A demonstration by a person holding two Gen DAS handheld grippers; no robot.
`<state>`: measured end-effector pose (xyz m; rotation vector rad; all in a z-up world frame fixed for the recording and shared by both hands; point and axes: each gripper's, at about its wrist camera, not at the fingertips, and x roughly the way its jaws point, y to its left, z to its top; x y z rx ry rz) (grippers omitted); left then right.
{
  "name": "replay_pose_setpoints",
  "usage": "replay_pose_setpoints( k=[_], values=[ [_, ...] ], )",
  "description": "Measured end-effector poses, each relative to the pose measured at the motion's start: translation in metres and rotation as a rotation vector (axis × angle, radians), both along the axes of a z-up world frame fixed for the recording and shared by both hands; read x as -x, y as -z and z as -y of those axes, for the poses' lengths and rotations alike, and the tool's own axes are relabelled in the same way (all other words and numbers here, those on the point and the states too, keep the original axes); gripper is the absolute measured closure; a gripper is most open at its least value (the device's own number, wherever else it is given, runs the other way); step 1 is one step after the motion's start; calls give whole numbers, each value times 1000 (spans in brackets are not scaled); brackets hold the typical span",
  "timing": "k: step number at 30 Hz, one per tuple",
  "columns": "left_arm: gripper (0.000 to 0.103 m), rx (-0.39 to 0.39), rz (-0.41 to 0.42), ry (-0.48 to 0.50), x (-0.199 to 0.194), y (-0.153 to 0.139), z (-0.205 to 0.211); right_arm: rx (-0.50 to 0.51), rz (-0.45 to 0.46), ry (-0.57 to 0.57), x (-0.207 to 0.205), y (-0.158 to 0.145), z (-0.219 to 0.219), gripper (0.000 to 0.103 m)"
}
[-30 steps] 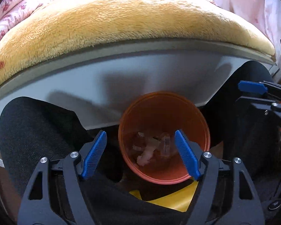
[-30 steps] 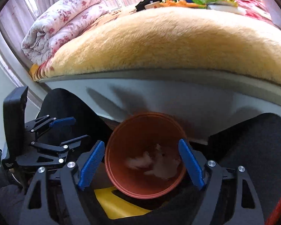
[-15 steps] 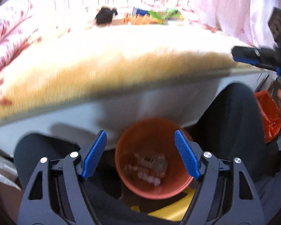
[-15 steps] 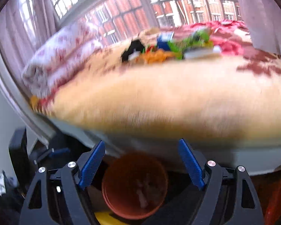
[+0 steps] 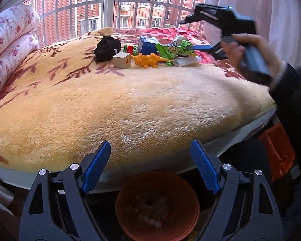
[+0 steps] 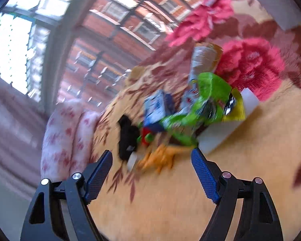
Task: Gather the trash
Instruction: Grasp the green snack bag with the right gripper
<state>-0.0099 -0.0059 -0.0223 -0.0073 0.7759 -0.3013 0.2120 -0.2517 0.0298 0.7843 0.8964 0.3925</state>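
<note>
Two tools are under my control, and both stand wide apart with nothing between their blue pads. From my left tool (image 5: pixel 150 170) I see the folded floral quilt (image 5: pixel 10 38) at far left, then the yellow plush blanket (image 5: pixel 130 104) covering the bed. Near the window side lies a cluster: black cloth (image 5: pixel 106 48), wooden cube (image 5: pixel 121 60), orange dinosaur (image 5: pixel 148 59), blue box (image 5: pixel 147 45), green wrapper (image 5: pixel 175 49). The orange bin (image 5: pixel 157 206), with pale scraps inside, sits below the bed edge, directly beneath my left tool. My right tool (image 6: pixel 151 171) hangs over the blanket, aimed at the blurred cluster.
</note>
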Motion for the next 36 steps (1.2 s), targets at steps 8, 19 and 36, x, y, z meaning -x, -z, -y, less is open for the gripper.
replay_pose_setpoints(
  k=[8, 19, 36],
  values=[
    [23, 1, 18, -7, -6, 5, -9, 55, -124, 104, -63, 32, -11, 23],
    [23, 26, -8, -9, -12, 5, -13, 50, -86, 171, -42, 37, 3, 70],
    [23, 37, -40, -59, -64, -15, 5, 480, 302, -116, 137, 0, -27, 70]
  ],
)
